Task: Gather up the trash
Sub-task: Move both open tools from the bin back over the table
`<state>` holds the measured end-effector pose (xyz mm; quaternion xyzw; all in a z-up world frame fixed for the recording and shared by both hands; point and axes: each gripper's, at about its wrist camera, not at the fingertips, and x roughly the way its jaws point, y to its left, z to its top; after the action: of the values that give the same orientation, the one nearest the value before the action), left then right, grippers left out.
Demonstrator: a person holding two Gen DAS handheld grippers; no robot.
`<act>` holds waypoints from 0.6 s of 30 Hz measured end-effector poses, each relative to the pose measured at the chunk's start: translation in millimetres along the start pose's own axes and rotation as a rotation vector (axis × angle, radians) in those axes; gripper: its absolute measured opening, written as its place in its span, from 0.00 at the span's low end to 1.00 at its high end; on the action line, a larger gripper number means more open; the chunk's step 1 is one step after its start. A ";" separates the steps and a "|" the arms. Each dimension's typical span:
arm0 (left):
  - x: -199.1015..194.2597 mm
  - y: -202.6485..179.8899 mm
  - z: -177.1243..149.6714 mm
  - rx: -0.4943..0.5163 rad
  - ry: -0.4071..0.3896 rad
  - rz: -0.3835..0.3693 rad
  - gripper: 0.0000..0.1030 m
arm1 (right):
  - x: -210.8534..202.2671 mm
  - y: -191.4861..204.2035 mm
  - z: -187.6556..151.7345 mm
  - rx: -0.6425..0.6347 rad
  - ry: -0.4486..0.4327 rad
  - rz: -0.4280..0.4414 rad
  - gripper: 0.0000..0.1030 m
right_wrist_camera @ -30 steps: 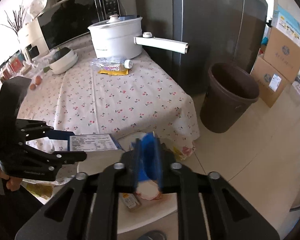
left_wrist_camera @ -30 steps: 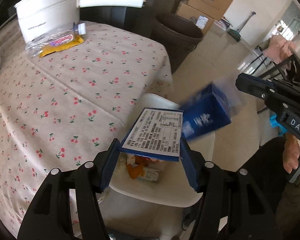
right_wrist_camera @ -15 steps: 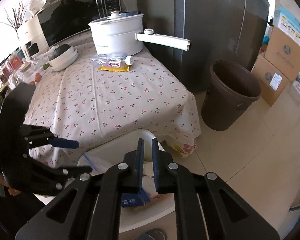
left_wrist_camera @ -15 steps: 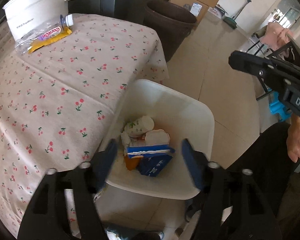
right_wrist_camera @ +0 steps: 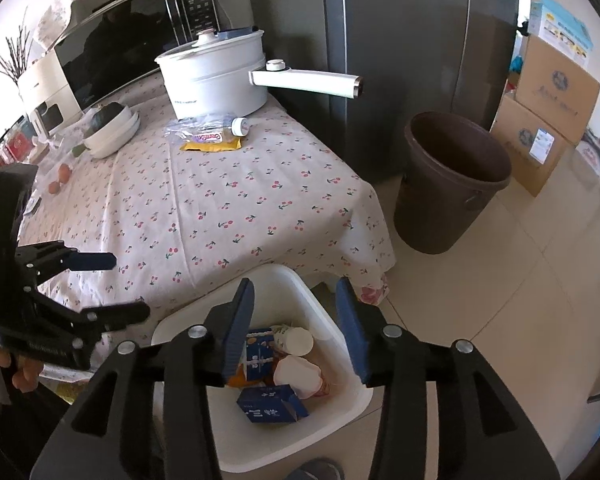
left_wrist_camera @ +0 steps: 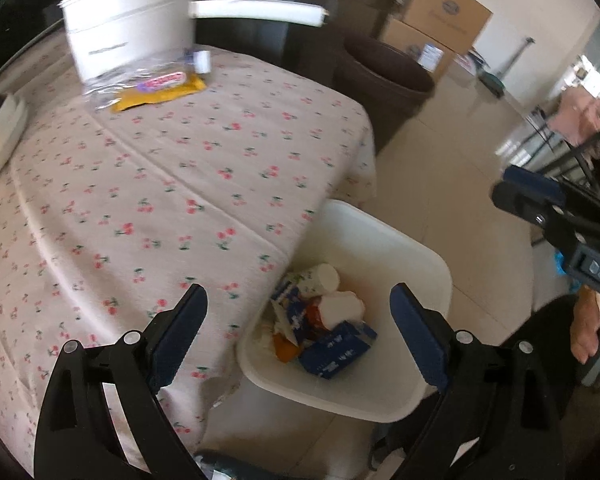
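Right wrist view: the right hand-held gripper (right_wrist_camera: 296, 320) opens, empty, above the white bin (right_wrist_camera: 340, 420) at the counter (right_wrist_camera: 220, 200) edge. Left hand-held gripper (left_wrist_camera: 298, 316) opens too, empty; blue cartons (right_wrist_camera: 270, 403) lie inside.

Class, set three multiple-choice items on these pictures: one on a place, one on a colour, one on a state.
1. Where does the blue carton lie?
A. on the tablecloth
B. in the white bin
C. in the brown bucket

2. What colour is the wrapper under the plastic bottle?
A. yellow
B. green
C. red

3. What does the right hand-held gripper hold?
A. a cup
B. a carton
C. nothing

Answers: B, it lies among the trash inside; A, yellow shows beneath the bottle; C, nothing sits between its opening jaws.
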<state>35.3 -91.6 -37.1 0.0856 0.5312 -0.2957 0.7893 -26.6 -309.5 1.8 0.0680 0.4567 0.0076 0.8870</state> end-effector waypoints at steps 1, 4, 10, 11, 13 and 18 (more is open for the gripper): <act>-0.2 2.5 0.2 -0.008 -0.001 0.010 0.86 | -0.1 0.4 0.4 0.000 -0.002 -0.002 0.51; -2.8 16.6 2.4 -0.057 -0.012 0.058 0.86 | 0.3 1.9 1.0 -0.003 -0.004 -0.007 0.52; -43.2 82.2 12.9 -0.264 -0.117 0.096 0.90 | -0.8 -5.2 3.7 0.033 -0.017 -0.027 0.60; -54.2 99.1 13.4 -0.312 -0.144 0.100 0.91 | -0.5 -7.5 4.5 0.045 -0.016 -0.027 0.60; -67.4 123.3 12.3 -0.377 -0.166 0.102 0.91 | 0.4 -9.4 5.9 0.062 -0.013 -0.028 0.60; -92.0 177.3 5.2 -0.561 -0.220 0.119 0.91 | 4.9 -4.1 8.9 0.043 -0.006 -0.033 0.63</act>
<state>114.3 84.4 15.1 -0.1371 0.4977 -0.0984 0.8508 -16.7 -314.2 2.4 0.0797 0.4552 -0.0169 0.8866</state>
